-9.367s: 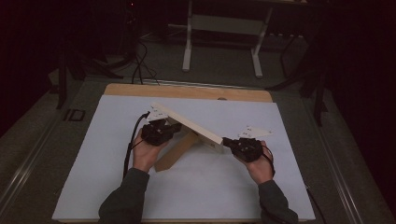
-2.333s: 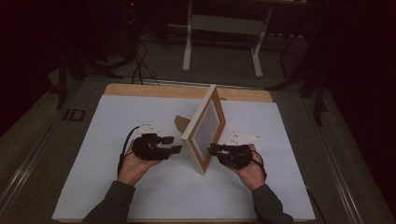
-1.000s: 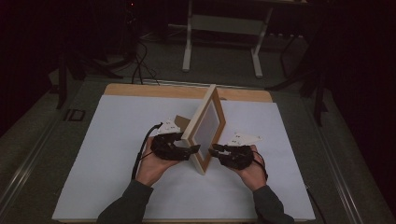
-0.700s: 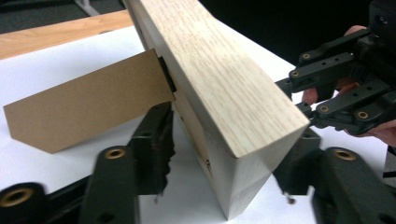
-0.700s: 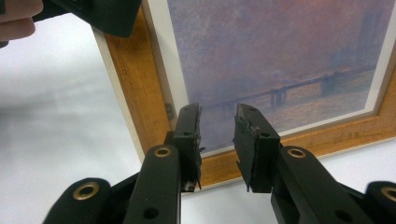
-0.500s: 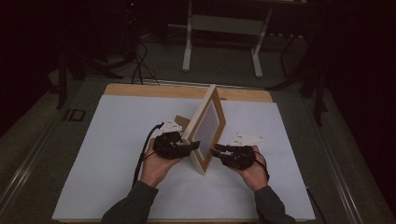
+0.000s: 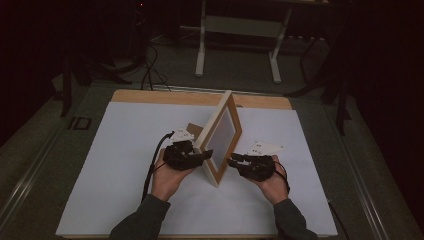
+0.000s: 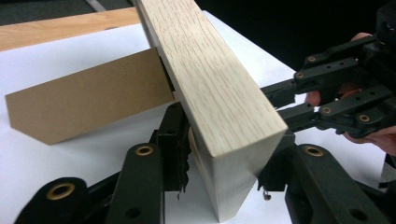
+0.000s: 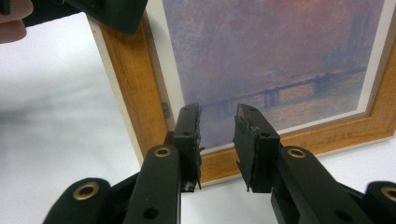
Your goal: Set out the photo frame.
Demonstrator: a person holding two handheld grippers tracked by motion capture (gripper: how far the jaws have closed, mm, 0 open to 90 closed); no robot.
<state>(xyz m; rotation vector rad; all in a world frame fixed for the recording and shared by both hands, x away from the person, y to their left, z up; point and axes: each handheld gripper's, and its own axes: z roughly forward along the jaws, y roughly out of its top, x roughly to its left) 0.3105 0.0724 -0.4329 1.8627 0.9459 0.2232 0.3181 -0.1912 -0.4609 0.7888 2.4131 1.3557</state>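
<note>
A light wooden picture frame point(image 7: 222, 135) stands upright on the white table top point(image 7: 125, 145), propped by a brown cardboard stand point(image 7: 192, 131) behind it. My left gripper point(image 7: 202, 157) reaches in from the left. Its jaws have just been closing and now press on both faces of the frame's near upright edge point(image 8: 210, 84), beside the cardboard stand point(image 8: 88, 105). My right gripper point(image 7: 232, 161) points at the picture side. In the right gripper view its jaws point(image 9: 218, 112) stand apart in front of the glass, near the frame's lower corner point(image 9: 126, 79), with nothing between them.
A bare wooden strip point(image 7: 200, 97) runs along the table's far edge. Beyond it, on the dark floor, are a white metal stand point(image 7: 237, 30) and loose cables point(image 7: 150, 70). Open white surface lies left and right of the frame.
The left gripper's jaws have closed onto the frame's near edge. The frame and the right gripper have stayed where they were.
</note>
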